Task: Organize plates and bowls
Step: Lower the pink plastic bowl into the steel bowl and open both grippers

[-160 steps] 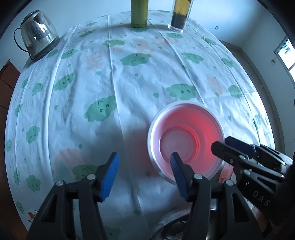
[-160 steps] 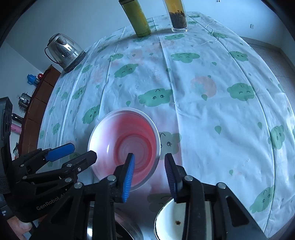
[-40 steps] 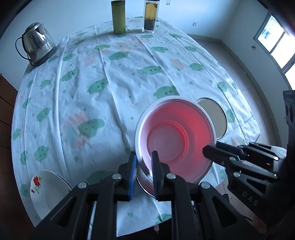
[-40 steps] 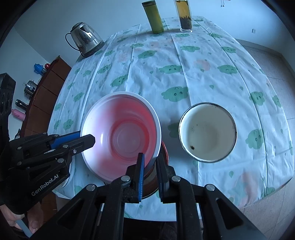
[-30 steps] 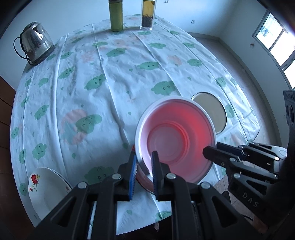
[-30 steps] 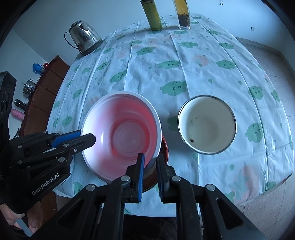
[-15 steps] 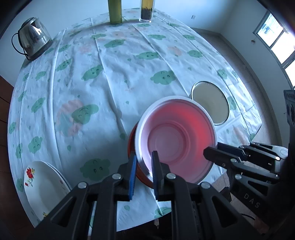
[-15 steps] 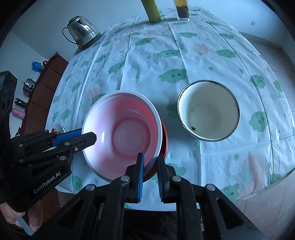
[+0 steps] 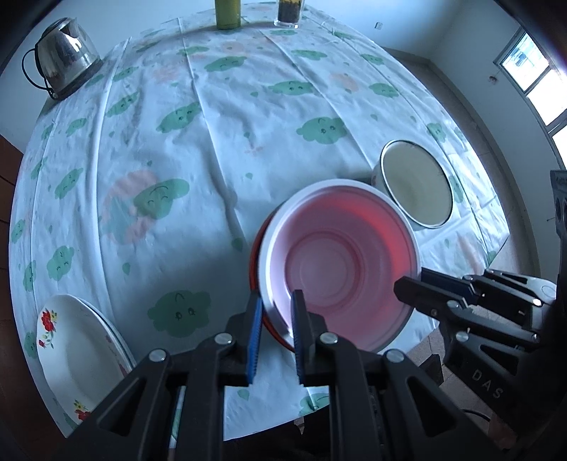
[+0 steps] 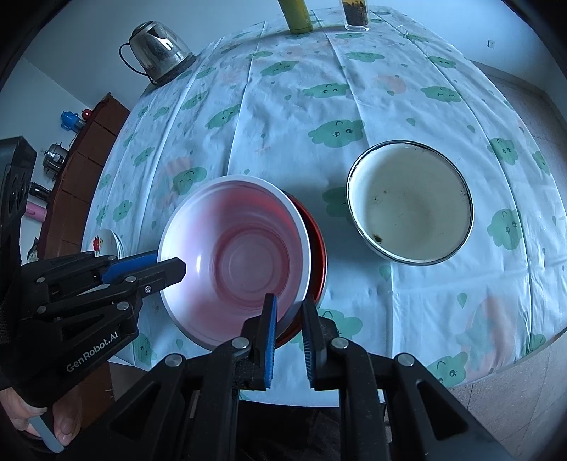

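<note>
Both grippers hold one pink bowl with a white rim (image 9: 340,266) (image 10: 244,259). My left gripper (image 9: 276,319) is shut on its near-left rim, my right gripper (image 10: 288,319) on its near-right rim. The pink bowl sits over a red bowl (image 9: 257,248) (image 10: 317,248) on the table's front edge; whether they touch is unclear. A cream enamel bowl (image 9: 414,184) (image 10: 411,202) stands to the right. A white flowered plate (image 9: 78,351) (image 10: 106,244) lies at the front left.
A kettle (image 9: 63,60) (image 10: 159,53) stands at the far left. A green flask (image 9: 228,14) (image 10: 297,16) and a glass of tea (image 9: 288,12) (image 10: 354,14) stand at the far edge. A dark wooden cabinet (image 10: 81,156) stands left of the table.
Both grippers closed on the pink bowl's rim and lifted it. Over the last second they have carried it forward and down over the red bowl.
</note>
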The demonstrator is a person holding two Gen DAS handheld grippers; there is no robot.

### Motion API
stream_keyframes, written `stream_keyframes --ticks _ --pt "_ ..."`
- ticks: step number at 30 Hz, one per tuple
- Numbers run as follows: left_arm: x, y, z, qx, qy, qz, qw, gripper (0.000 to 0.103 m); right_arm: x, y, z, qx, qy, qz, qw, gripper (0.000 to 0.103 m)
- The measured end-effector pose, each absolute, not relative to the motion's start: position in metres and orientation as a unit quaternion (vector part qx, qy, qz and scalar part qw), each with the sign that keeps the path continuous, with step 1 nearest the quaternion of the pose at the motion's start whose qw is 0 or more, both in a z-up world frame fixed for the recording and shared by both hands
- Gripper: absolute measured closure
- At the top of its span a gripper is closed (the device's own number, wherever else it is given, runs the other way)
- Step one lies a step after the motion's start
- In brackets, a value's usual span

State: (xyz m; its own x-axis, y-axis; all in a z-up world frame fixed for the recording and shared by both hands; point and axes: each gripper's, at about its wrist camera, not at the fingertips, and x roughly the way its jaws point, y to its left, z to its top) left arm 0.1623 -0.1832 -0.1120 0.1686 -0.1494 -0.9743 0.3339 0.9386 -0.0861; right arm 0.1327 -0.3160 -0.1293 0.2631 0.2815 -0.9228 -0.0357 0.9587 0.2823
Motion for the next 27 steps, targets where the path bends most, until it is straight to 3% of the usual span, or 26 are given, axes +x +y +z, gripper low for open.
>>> stream_keyframes --ticks 6,12,14,16,17,23,27 --pt "0.163 -0.182 -0.117 0.071 0.629 -0.154 0.759 0.087 0.133 -0.313 -0.130 0.093 0.593 0.100 0.794 0.087" --pt "0.163 -0.180 -0.117 0.062 0.632 -0.152 0.757 0.072 0.133 -0.310 -0.132 0.090 0.597 0.112 0.789 0.080" --pt "0.164 -0.179 -0.114 0.059 0.629 -0.152 0.760 0.064 0.133 -0.306 -0.128 0.081 0.591 0.118 0.794 0.063" --pt "0.165 -0.177 -0.112 0.058 0.625 -0.149 0.764 0.062 0.132 -0.305 -0.125 0.076 0.585 0.116 0.799 0.044" --pt "0.165 -0.176 -0.112 0.056 0.625 -0.148 0.765 0.062 0.132 -0.306 -0.123 0.071 0.581 0.108 0.804 0.041" --pt "0.169 -0.173 -0.109 0.051 0.621 -0.144 0.769 0.062 0.133 -0.321 -0.124 0.083 0.579 0.091 0.806 0.041" --pt "0.171 -0.172 -0.108 0.051 0.618 -0.137 0.773 0.056 0.131 -0.326 -0.124 0.090 0.580 0.088 0.805 0.041"
